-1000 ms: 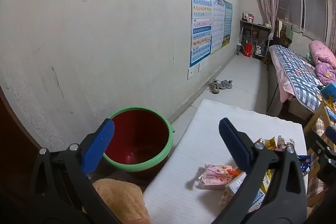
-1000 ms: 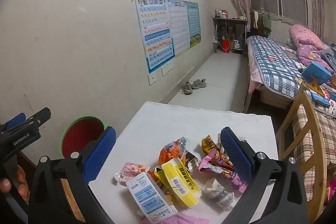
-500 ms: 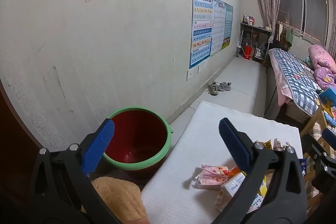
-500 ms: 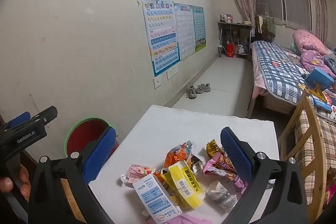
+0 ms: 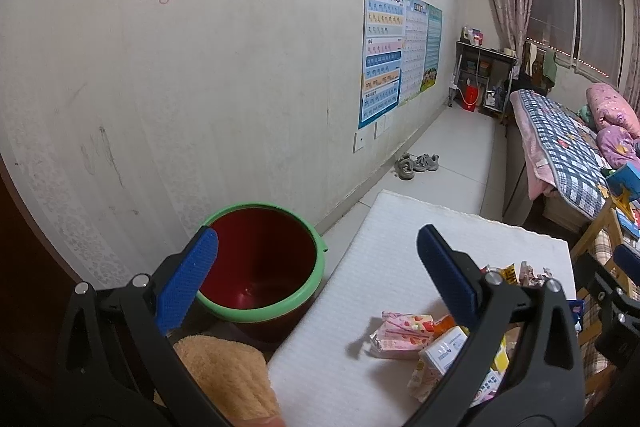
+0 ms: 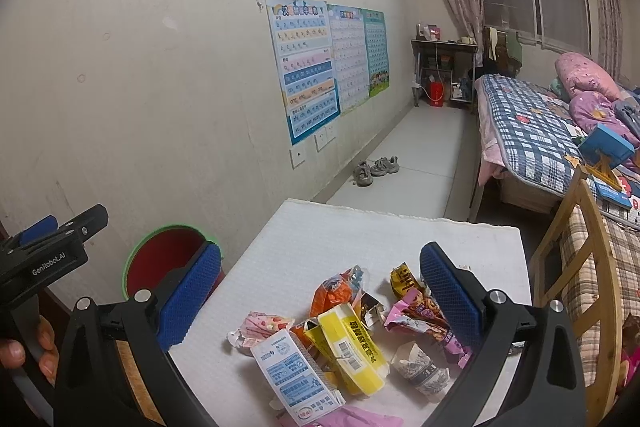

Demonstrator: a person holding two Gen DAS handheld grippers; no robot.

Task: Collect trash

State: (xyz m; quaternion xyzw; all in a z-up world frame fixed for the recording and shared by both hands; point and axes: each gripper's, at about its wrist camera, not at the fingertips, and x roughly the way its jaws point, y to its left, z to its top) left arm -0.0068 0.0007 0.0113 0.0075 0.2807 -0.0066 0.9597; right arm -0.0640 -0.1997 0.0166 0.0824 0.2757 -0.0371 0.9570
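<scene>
A pile of trash lies on the white table [image 6: 320, 239]: a yellow carton [image 6: 354, 343], a white-and-blue carton [image 6: 296, 375], an orange wrapper [image 6: 336, 291], a pink wrapper [image 6: 260, 327] and a purple wrapper [image 6: 420, 319]. A red bin with a green rim [image 5: 260, 263] stands left of the table by the wall; it also shows in the right wrist view [image 6: 164, 259]. My left gripper [image 5: 316, 267] is open and empty, above the gap between bin and table. My right gripper [image 6: 320, 287] is open and empty, above the pile. The pink wrapper [image 5: 404, 331] also shows in the left wrist view.
A tan towel [image 5: 224, 371] lies beside the bin. A wooden chair [image 6: 576, 267] stands right of the table. A bed with a plaid cover [image 6: 528, 131] lies beyond it. Shoes [image 6: 376, 169] sit on the floor by the wall with posters [image 6: 312, 67].
Both grippers have drifted slightly, so the bin and the pile sit a little differently in view. Both stay open and empty. The trash has not moved.
</scene>
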